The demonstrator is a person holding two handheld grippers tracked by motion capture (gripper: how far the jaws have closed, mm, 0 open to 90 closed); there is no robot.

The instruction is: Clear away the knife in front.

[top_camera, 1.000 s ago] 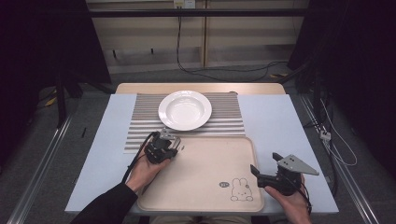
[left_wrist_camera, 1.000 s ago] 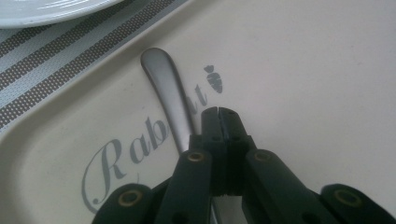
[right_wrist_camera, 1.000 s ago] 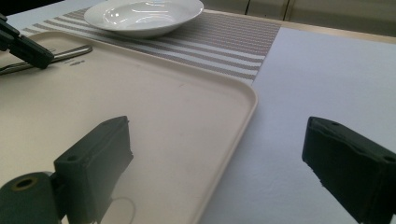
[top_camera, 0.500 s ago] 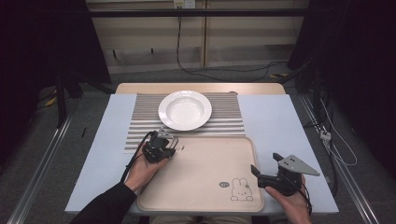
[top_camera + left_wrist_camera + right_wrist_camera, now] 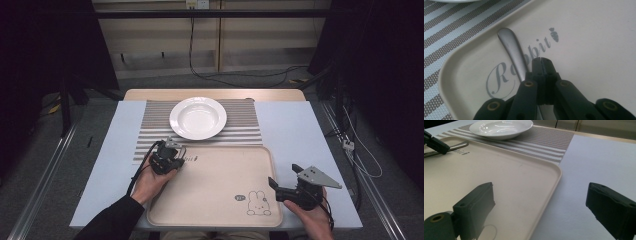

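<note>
The left gripper point(image 5: 541, 60) has its jaws pressed together over the tray point(image 5: 220, 210), at the tray's far left corner. A metal handle point(image 5: 511, 50) comes out from beside and under the jaw tips and runs toward the corner rim, across the printed word "Rabbit". Its long axis goes almost along the jaws, a little tilted to the left in the left gripper view. The handle seems to sit at the left side of the closed tips and not between them, so I cannot tell if the jaws really pinch it or only lie on it. If they do not hold it, I think the next move needs the jaws to part and shift sideways onto the handle.

Only this rounded handle end is visible; the working end goes below the jaws, so I cannot say if it is a spoon or a fork. In the right gripper view the same handle point(image 5: 459, 145) lies low over the tray floor.

The right gripper point(image 5: 541, 202) is wide apart and holds nothing, near the tray's near right corner, well apart from the handle. The left hand point(image 5: 152, 182) is clearly the nearer one. The plate point(image 5: 198, 118) stands on the striped mat point(image 5: 245, 127), beyond the tray.
</note>
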